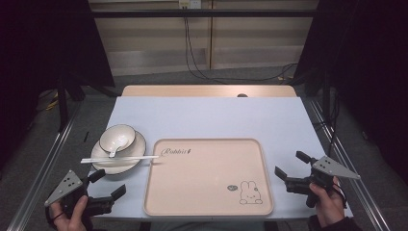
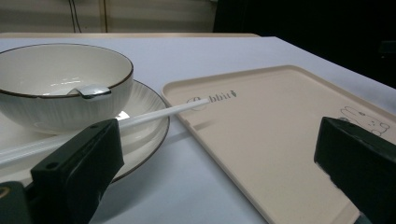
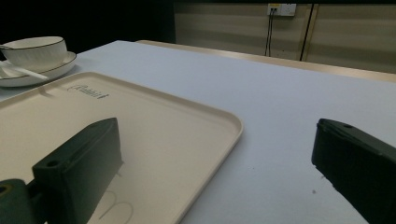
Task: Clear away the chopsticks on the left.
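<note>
Both tongs are hovering open and empty: the left tongs (image 1: 107,184) near the plate (image 1: 137,161), the right tongs (image 1: 289,167) beside the empty tray (image 1: 207,211). A bowl (image 1: 126,131) holding a spoon (image 1: 113,152) is sitting on the plate; chopsticks (image 1: 120,158) are lying across it, tips touching the tray. Likely next: the left tongs closing on the chopsticks.

You see black cables (image 1: 192,53) hanging down the wall behind the table (image 1: 211,115), beneath a socket (image 1: 188,4).
</note>
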`<state>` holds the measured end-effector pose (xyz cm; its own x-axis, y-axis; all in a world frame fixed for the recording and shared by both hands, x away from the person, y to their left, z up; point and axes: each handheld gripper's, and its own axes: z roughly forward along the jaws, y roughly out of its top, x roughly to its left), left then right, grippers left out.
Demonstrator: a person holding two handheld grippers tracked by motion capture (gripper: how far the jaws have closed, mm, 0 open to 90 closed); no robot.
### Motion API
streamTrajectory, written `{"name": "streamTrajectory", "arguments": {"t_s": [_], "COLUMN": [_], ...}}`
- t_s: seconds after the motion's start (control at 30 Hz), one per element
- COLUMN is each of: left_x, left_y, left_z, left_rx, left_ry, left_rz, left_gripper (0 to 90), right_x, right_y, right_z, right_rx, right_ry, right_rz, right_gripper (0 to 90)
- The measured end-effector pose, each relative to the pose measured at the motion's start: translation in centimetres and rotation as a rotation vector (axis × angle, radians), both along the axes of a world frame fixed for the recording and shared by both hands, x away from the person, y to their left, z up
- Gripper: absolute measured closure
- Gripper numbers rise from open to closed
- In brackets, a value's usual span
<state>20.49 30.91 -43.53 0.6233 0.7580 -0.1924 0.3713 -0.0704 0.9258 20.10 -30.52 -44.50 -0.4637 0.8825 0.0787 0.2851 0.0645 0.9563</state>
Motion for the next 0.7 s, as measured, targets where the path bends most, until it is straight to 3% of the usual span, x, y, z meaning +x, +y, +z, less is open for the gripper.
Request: {"name": "streamTrajectory", "arguments": {"t_s": [0.27,0.5,0.67,0.7], "left_x": [-0.1,-0.1,0.5,0.7], "left_y": [0.0,-0.2,-0.2,-0.1], "left_z": [0.0,0.5,1.2,1.3], "left_rx": [-0.004,0.016,0.027,0.026], "left_ry": [-0.005,-0.026,-0.014,-0.007], "left_rz": [0.004,-0.044,-0.015,0.011], "left_gripper": [1.0,1.7,3.2,5.7], "right_x": [-0.1,-0.1,-0.1,-0.1], "right_y": [0.1,0.2,0.1,0.2], "right_z": [0.0,0.0,0.0,0.0], "right_rx": [0.000,0.006,0.010,0.007], "right_ry": [-0.008,-0.010,-0.010,-0.010], "right_rz": [0.004,0.012,0.010,0.014], "right_gripper": [1.4,1.4,1.4,1.4]}}
